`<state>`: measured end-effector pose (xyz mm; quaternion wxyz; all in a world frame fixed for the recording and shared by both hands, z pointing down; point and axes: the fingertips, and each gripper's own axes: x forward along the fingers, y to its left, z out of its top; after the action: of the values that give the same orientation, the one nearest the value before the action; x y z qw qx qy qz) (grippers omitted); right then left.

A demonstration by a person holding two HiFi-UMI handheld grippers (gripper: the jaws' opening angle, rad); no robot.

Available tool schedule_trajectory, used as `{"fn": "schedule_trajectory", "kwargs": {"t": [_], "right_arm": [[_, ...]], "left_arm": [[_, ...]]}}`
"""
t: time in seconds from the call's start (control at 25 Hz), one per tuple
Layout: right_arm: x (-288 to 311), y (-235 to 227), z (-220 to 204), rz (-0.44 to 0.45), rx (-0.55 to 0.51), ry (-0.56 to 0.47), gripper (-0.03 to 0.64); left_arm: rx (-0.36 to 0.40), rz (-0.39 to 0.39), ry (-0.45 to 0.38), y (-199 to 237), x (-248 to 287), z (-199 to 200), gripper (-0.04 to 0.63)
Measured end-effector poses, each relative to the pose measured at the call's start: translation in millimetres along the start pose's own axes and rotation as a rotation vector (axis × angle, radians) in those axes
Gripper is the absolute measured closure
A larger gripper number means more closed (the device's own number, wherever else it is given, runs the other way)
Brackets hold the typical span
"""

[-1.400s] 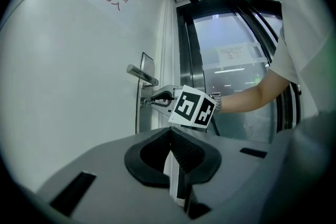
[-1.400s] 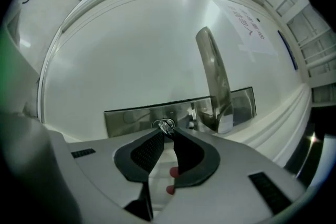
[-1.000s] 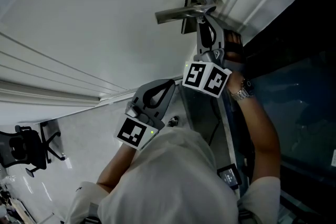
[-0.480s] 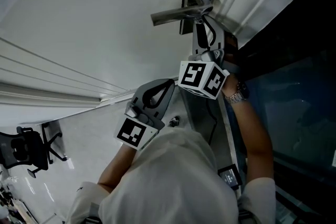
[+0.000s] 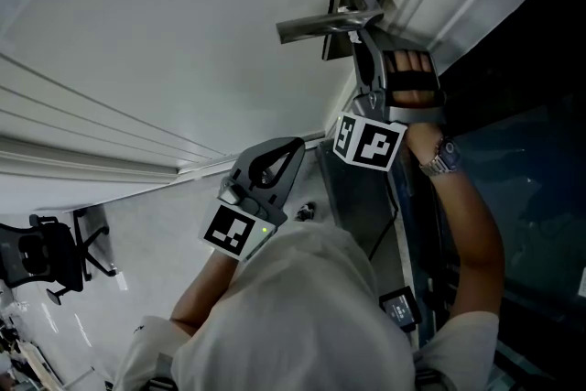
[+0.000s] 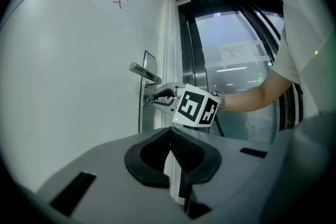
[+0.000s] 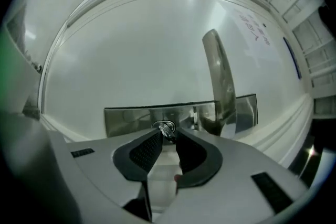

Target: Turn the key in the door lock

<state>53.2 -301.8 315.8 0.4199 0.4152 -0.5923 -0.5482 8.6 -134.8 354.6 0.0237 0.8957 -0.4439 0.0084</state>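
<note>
Key (image 7: pixel 167 130): sat in the steel lock plate (image 7: pixel 131 115), just beside the lever handle (image 7: pixel 220 76). Pinched at the very tips of the right gripper (image 7: pixel 168 136), jaws just eased a touch wider, yet pressing on it. Left gripper (image 6: pixel 171 132): hung back from the door (image 6: pixel 79 60), jaws together, empty.

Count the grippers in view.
2. Left gripper hangs back from the door, shut, empty. Right gripper is under the handle, key between its jaws, which just opened slightly.
</note>
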Motion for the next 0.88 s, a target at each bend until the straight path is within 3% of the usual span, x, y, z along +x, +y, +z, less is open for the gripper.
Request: {"fn": "schedule_trajectory", "kwargs": {"t": [0.16, 0.28, 0.68, 0.88], "right_arm": [[4.0, 2.9, 5.5, 0.005, -0.170, -0.019, 0.541], [6.5, 3.6, 5.9, 0.015, -0.177, -0.004, 0.548], [8.7, -2.7, 3.3, -0.008, 0.244, 0.049, 0.573], [9.1, -3.8, 1.6, 0.027, 0.454, 0.056, 0.607]], "left_arm": [[0.008, -0.003, -0.003, 2.1, -2.0, 2.1, 0.589], [0.008, -0.006, -0.011, 1.1, -3.9, 3.7, 0.589], [0.001, -0.013, -0.005, 9.0, -10.3, 0.3, 0.589], [0.001, -0.027, 0.001, 8.1, -10.2, 0.4, 0.589]]}}
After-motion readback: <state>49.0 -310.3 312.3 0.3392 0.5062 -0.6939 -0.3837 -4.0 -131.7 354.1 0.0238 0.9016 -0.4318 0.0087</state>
